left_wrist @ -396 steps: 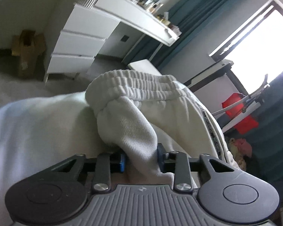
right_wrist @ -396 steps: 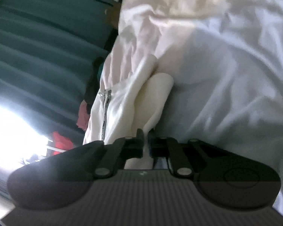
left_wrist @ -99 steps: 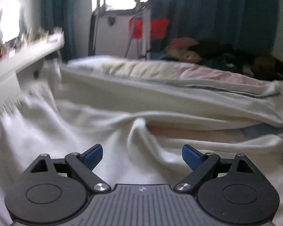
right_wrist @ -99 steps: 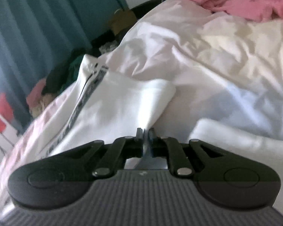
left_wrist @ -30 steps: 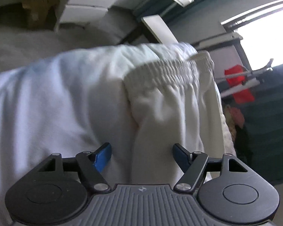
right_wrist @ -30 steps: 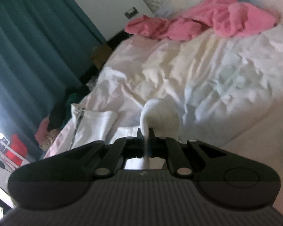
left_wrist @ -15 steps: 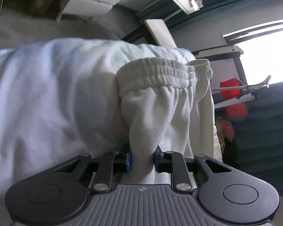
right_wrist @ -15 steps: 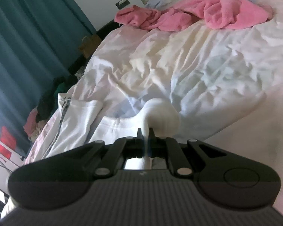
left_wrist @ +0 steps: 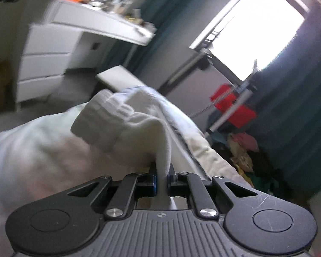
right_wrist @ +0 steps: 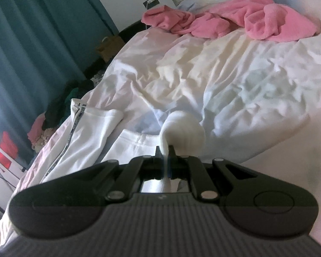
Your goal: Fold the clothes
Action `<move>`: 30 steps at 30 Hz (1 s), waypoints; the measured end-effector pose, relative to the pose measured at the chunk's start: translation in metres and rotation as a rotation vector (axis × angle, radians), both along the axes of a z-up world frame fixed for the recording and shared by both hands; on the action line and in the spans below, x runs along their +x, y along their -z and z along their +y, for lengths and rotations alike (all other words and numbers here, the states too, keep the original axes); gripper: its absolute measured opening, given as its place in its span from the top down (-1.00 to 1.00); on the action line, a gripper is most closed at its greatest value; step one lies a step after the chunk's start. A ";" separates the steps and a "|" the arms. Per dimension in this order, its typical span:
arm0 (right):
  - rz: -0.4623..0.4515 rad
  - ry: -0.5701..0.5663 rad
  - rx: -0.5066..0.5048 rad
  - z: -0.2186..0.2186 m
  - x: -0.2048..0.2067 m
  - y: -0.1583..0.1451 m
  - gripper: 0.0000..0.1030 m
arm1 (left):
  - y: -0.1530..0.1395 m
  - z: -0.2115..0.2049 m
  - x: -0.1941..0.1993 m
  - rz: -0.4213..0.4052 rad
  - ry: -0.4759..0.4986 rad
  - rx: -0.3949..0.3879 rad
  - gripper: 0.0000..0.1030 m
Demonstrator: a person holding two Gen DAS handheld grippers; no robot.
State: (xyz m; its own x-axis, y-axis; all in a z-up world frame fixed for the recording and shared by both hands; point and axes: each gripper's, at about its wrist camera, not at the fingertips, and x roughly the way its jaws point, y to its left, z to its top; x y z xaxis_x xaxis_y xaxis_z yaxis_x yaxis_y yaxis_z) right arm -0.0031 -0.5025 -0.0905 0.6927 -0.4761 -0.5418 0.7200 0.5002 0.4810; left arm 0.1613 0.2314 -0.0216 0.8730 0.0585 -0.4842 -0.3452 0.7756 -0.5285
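Note:
White sweatpants with a ribbed elastic waistband lie bunched on the bed in the left wrist view. My left gripper is shut on a fold of them just below the waistband, which it holds lifted. In the right wrist view the same pants spread out to the left, with a dark patterned stripe down the side. My right gripper is shut on another fold of the white cloth, which bulges above its fingertips.
A crumpled white bedsheet covers the bed, with a pink garment at its far end. A white desk with drawers, a window, teal curtains, a red rack and a pile of clothes on the floor surround the bed.
The left gripper closed on the pants below the waistband, then lifted and rolled with the cloth, bringing the window into view. The right gripper kept its grip and stayed put.

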 end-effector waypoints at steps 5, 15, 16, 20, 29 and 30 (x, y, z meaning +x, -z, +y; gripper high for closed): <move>0.023 -0.001 -0.014 0.000 0.005 0.002 0.87 | 0.040 -0.028 0.056 0.051 0.184 0.035 0.67; 0.041 0.010 -0.022 0.001 0.016 0.003 0.87 | 0.029 -0.021 0.040 -0.089 0.213 -0.071 -0.41; 0.039 0.013 -0.023 0.002 0.016 0.002 0.87 | 0.024 -0.020 0.033 -0.107 0.199 -0.057 -0.41; 0.026 0.027 -0.013 0.002 0.014 0.001 0.87 | 0.022 -0.006 0.019 -0.104 0.162 -0.026 -0.39; -0.023 0.093 0.026 -0.002 -0.005 -0.004 0.87 | 0.033 -0.010 0.028 -0.054 0.242 0.000 -0.23; -0.034 0.104 0.017 -0.001 -0.007 -0.006 0.87 | 0.034 -0.016 0.031 -0.050 0.258 0.008 -0.22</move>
State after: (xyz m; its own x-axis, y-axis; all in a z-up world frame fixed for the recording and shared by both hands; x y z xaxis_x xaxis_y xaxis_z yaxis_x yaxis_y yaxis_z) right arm -0.0101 -0.5034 -0.0848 0.6584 -0.5371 -0.5273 0.7505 0.4153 0.5141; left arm 0.1927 0.2152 -0.0552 0.8822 -0.1656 -0.4409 -0.1090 0.8390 -0.5331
